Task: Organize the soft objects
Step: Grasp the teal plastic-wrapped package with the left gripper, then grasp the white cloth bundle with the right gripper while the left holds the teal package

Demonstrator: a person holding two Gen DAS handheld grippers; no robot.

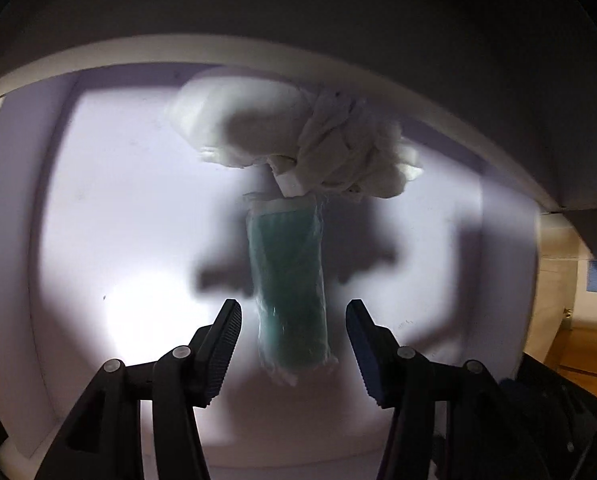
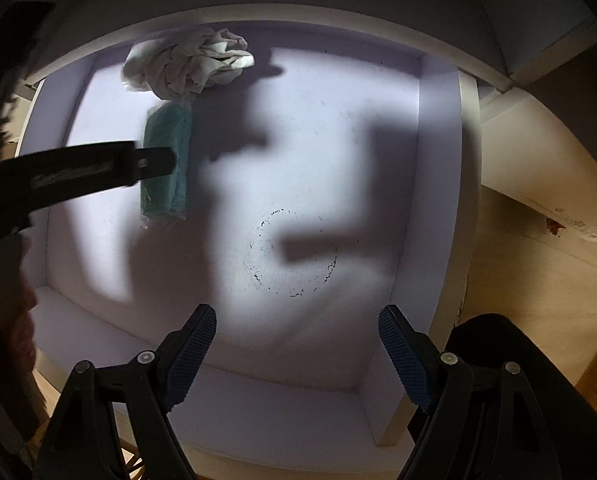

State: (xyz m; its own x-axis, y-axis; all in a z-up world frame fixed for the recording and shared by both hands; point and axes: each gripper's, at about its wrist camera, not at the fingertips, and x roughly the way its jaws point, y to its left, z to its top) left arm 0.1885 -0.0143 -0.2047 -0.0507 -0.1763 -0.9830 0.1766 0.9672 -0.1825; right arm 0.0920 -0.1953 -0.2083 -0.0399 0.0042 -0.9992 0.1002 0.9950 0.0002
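A teal folded cloth in clear plastic wrap (image 1: pixel 288 272) lies on the floor of a white bin (image 1: pixel 110 184). Its far end touches a crumpled white cloth (image 1: pixel 298 136) bunched against the bin's far wall. My left gripper (image 1: pixel 292 303) points down over the teal pack's near end. Its jaws are open, with the pack between them and a gap on each side. In the right wrist view the left gripper's fingers (image 2: pixel 154 163) cross the teal pack (image 2: pixel 164 200), below the white cloth (image 2: pixel 186 66). My right gripper (image 2: pixel 296 310) hangs open over the bin's near part with nothing between its fingers.
The bin's white walls (image 2: pixel 438 160) enclose the floor on all sides. A ring of dark specks (image 2: pixel 294 256) marks the bare floor to the right of the teal pack. Pale wooden surfaces (image 2: pixel 538 280) lie outside the bin on the right.
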